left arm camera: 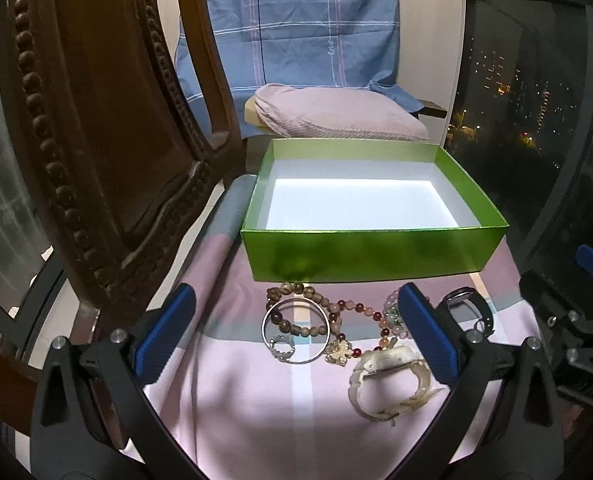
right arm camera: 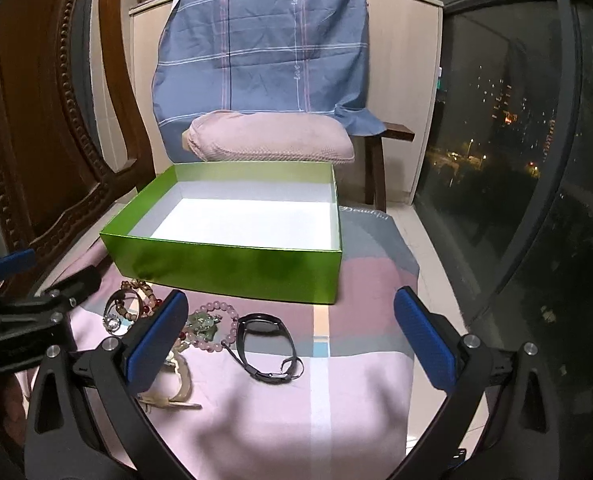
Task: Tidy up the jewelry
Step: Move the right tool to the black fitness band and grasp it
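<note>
A green box (left arm camera: 370, 254) with a white inside stands open and empty on a table covered by a pink, grey and white checked cloth (left arm camera: 256, 400), toward the far edge. All the jewelry lies on the cloth just in front of the box's near wall, none of it in the box. Toward the left is a thin silver bangle (left arm camera: 295, 330) lying flat, with a string of brown beads (left arm camera: 292, 308) running through and partly under it and a small silver ring (left arm camera: 282, 346) at its near rim. Right of the bangle lies a string of red and pale beads (left arm camera: 356, 312) with a small cream butterfly charm (left arm camera: 340, 350) beside it. Nearer the front edge sits a cream watch (left arm camera: 392, 380), its strap curled into a loop. In the right wrist view a pink bead bracelet (right arm camera: 216, 326) with green stones lies just beside a black watch (right arm camera: 266, 346), which sits nearest the middle of the cloth. The left gripper (left arm camera: 296, 338) hovers low over the bangle and beads, its blue-padded jaws spread wide and holding nothing. The right gripper (right arm camera: 292, 340) hangs above the black watch, jaws likewise spread wide and empty. Behind the table stands a carved wooden chair (left arm camera: 108, 140) at the left, and a pink pillow (right arm camera: 272, 138) rests on a bench under a blue checked sheet (right arm camera: 264, 40).
</note>
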Demonstrator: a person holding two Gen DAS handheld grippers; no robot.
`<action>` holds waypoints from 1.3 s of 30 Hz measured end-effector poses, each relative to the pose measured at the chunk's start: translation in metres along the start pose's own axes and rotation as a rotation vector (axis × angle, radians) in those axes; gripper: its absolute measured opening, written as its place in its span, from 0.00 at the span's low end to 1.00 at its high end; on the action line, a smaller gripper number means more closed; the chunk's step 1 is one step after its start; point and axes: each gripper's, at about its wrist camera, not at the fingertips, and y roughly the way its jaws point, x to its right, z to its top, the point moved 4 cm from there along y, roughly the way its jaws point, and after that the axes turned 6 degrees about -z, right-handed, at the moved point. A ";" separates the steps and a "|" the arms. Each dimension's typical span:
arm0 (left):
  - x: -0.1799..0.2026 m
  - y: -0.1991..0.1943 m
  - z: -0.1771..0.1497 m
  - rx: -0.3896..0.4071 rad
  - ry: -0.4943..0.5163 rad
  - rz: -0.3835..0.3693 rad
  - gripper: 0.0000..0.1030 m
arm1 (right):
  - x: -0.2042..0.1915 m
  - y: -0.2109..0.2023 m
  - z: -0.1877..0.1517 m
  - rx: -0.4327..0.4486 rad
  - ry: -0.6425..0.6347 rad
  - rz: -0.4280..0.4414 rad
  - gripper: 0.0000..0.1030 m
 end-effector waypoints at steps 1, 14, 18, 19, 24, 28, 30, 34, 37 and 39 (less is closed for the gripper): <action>-0.001 0.003 -0.001 -0.007 -0.003 -0.001 0.96 | 0.000 0.003 0.000 -0.004 0.002 0.000 0.97; -0.005 0.014 -0.009 -0.052 -0.006 -0.005 0.96 | -0.005 0.024 -0.012 -0.093 -0.027 0.002 0.97; -0.007 0.014 -0.012 -0.067 -0.007 -0.007 0.95 | -0.001 0.030 -0.019 -0.133 -0.032 0.035 0.97; -0.008 0.014 -0.013 -0.073 -0.010 -0.009 0.95 | -0.002 0.031 -0.022 -0.141 -0.052 0.044 0.97; -0.011 0.016 -0.018 -0.098 -0.001 0.003 0.95 | 0.000 0.048 -0.034 -0.213 -0.097 0.059 0.97; -0.015 0.015 -0.017 -0.086 0.005 0.020 0.95 | -0.002 0.057 -0.038 -0.246 -0.099 0.082 0.88; -0.018 0.017 -0.019 -0.090 -0.005 0.025 0.95 | -0.010 0.058 -0.040 -0.248 -0.121 0.089 0.84; -0.026 0.016 -0.021 -0.066 -0.063 0.006 0.95 | -0.020 0.066 -0.045 -0.263 -0.151 0.087 0.78; -0.027 0.014 -0.020 -0.055 -0.069 0.017 0.95 | -0.022 0.076 -0.045 -0.288 -0.151 0.087 0.72; -0.024 0.016 -0.022 -0.084 -0.066 -0.002 0.95 | -0.025 0.085 -0.045 -0.306 -0.148 0.094 0.71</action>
